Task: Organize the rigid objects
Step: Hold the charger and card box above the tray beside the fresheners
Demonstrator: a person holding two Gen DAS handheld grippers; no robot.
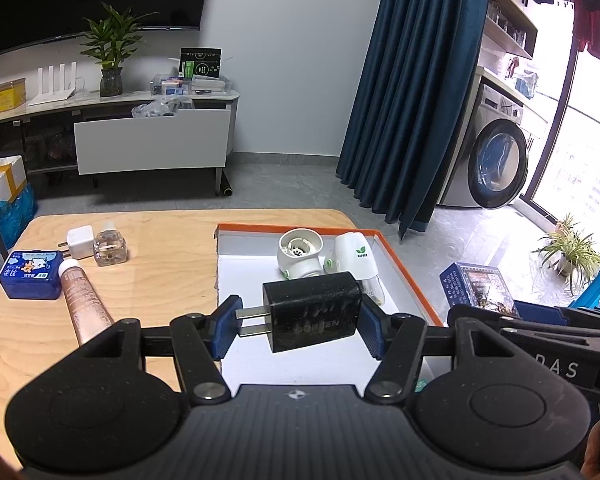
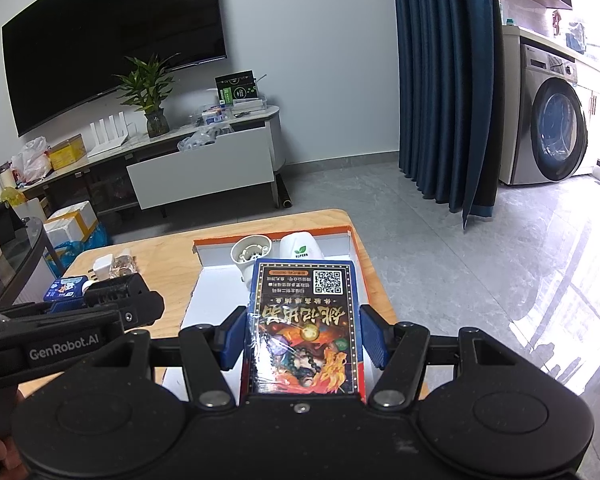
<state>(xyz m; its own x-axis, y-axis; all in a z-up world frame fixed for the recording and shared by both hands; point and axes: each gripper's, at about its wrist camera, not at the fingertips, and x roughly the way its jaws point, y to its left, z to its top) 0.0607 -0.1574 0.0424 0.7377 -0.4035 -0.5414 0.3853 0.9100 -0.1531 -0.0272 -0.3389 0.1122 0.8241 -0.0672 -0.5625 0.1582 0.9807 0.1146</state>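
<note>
Black charger [image 1: 313, 312], its 2 metal prongs pointing left, sat clamped between the blue pads of the left gripper [image 1: 300, 326], held above the white floor of an orange-rimmed tray [image 1: 410, 270]. Inside that tray, at its far end, lay 2 white plug-in devices [image 1: 300, 254], one with a green leaf mark. The right gripper [image 2: 304, 340] was closed on a card box [image 2: 305, 328] with a code square printed on its top, held over the same tray. On the wooden table [image 1: 160, 248] to the left of the tray lay a white plug [image 1: 80, 242], a small clear bottle [image 1: 110, 246], a pink tube [image 1: 85, 304] and a blue case [image 1: 32, 274], close together.
</note>
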